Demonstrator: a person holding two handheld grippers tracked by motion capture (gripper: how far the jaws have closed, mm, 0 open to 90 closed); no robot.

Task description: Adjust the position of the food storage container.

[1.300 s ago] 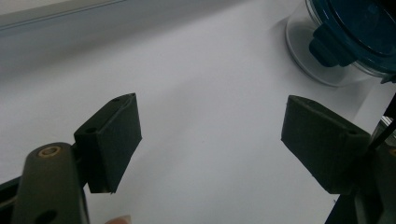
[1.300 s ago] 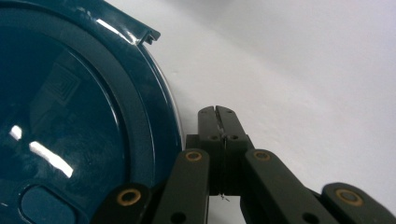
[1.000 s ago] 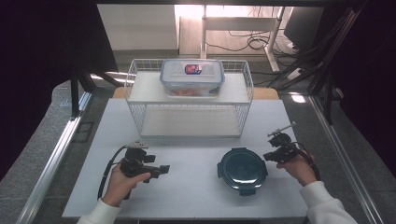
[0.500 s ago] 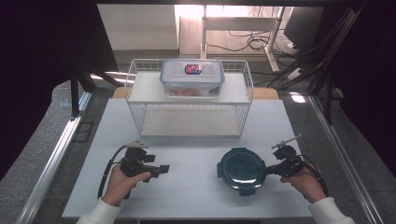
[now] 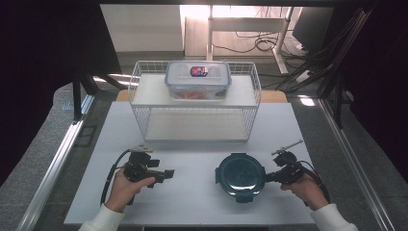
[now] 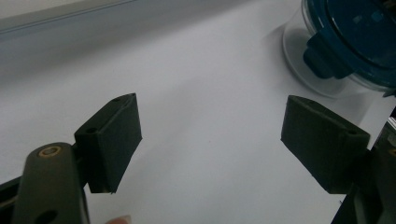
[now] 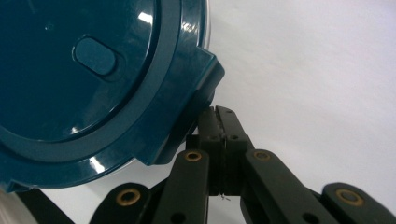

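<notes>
A round dark-blue lidded container (image 5: 240,176) sits on the white table (image 5: 192,202), in the lower right part of the high view. Its side clips stick out past its round edge.

The right gripper (image 5: 269,178) is low at the right side of the container. In the right gripper view, its two black jaws are pressed together with nothing between them. Their tips sit right under the lid's edge clip (image 7: 198,88), touching it or just short of it.

The left gripper (image 5: 169,173) is in the lower left of the high view, well apart from the container. Its jaws are spread wide, with bare white table between them. In the left gripper view, the container shows in the upper right corner.

There is lots of open table between the two grippers. At the top of the table stands a white wire basket (image 5: 196,103). A clear rectangular food box (image 5: 197,80) rests on top of it.
</notes>
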